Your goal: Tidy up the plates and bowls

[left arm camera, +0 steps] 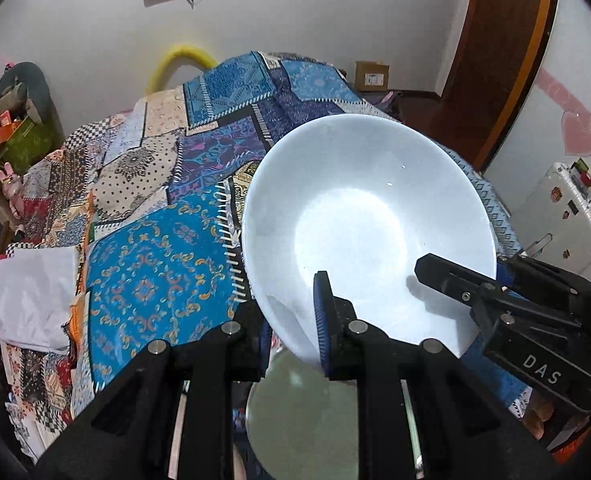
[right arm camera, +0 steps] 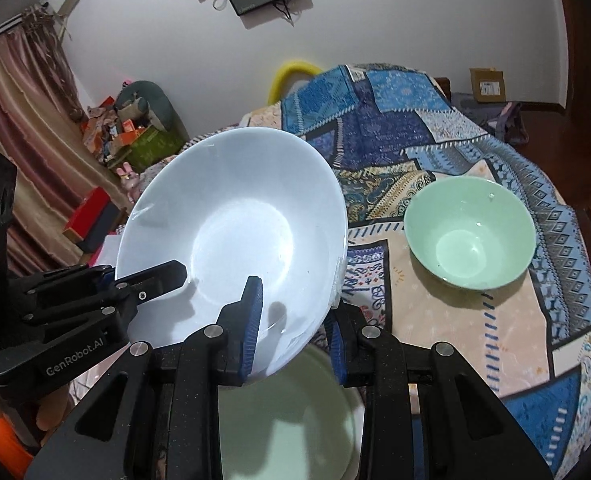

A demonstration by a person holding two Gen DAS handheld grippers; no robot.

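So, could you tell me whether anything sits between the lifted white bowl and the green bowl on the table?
Nothing visible does. The white bowl is held tilted by both grippers, and only bare patchwork cloth lies between it and the green bowl, which is empty.

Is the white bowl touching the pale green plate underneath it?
Apart. In the right wrist view the white bowl hangs tilted, clamped at its rim by both grippers, its lowest edge clear of the pale green plate lying below.
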